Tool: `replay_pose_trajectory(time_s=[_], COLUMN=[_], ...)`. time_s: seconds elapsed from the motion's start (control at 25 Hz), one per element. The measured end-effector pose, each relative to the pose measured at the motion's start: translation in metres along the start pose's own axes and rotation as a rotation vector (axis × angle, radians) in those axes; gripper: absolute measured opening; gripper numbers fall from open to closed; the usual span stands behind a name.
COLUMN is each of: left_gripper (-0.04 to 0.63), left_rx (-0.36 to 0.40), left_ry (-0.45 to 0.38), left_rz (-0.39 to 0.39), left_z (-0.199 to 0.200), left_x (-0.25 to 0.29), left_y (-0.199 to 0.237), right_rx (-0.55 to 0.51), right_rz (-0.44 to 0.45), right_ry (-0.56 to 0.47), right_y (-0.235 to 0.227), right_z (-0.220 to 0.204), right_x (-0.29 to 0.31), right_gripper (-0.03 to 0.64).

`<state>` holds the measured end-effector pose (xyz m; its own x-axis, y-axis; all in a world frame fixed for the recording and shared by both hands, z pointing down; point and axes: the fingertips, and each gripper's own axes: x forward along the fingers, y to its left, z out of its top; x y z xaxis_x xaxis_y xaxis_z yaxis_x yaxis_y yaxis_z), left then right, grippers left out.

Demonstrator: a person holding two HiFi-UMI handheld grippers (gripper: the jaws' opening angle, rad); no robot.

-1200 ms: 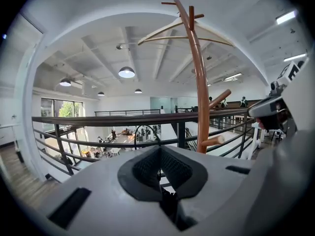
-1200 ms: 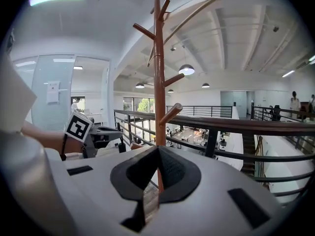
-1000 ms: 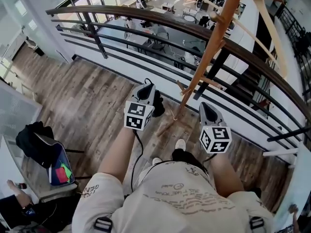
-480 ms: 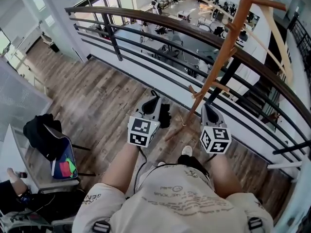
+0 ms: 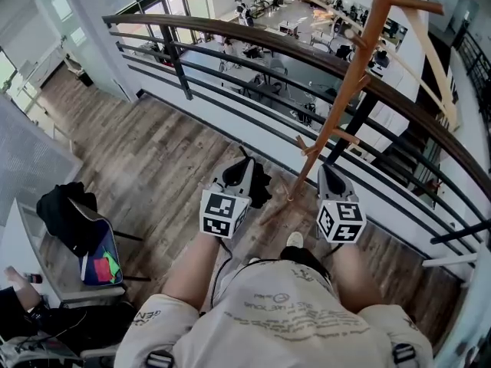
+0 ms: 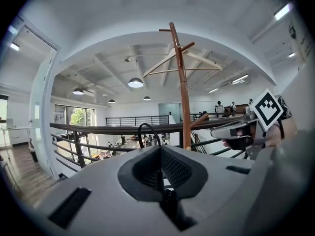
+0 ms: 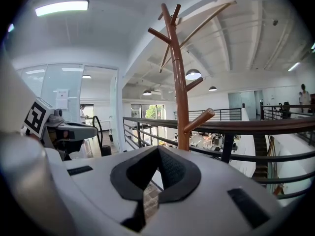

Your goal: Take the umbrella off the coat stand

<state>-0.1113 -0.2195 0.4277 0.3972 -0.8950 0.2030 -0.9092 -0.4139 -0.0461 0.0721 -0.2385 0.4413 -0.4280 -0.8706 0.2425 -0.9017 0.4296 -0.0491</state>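
Note:
The wooden coat stand (image 5: 344,110) rises just ahead of both grippers, against the balcony railing (image 5: 253,37). A wooden hanger (image 6: 183,65) hangs near its top. My left gripper (image 5: 244,167) is left of the pole and shut on a small black folded umbrella (image 5: 260,185). The umbrella's body hangs below the jaws, clear of the stand. Its black loop (image 6: 147,132) sticks up above the jaws. In the right gripper view the umbrella (image 7: 105,150) hangs beneath the left gripper (image 7: 86,130). My right gripper (image 5: 330,176) is shut and holds nothing, just right of the pole's base.
A peg (image 7: 199,120) on the stand points toward the right gripper. At the left of the wood floor stands a chair (image 5: 86,255) with a black bag on it. A person's arm (image 5: 19,286) shows at the lower left. Beyond the railing is a drop to a lower floor.
The head view has swung slightly. My left gripper with the umbrella has sunk a little and come back toward me. The right gripper has hardly moved.

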Motion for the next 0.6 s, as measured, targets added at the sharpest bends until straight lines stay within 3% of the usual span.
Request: replay_pose_trajectory(time_s=[0.6], left_gripper=[0.003], left_rx=[0.009], left_ry=[-0.009], left_rz=[-0.038], left_z=[0.003], left_x=[0.001], left_y=[-0.011], right_rx=[-0.017], right_rz=[-0.013], right_ry=[0.001], right_y=[-0.001], right_z=[0.002], right_x=[-0.009], right_gripper=[0.002])
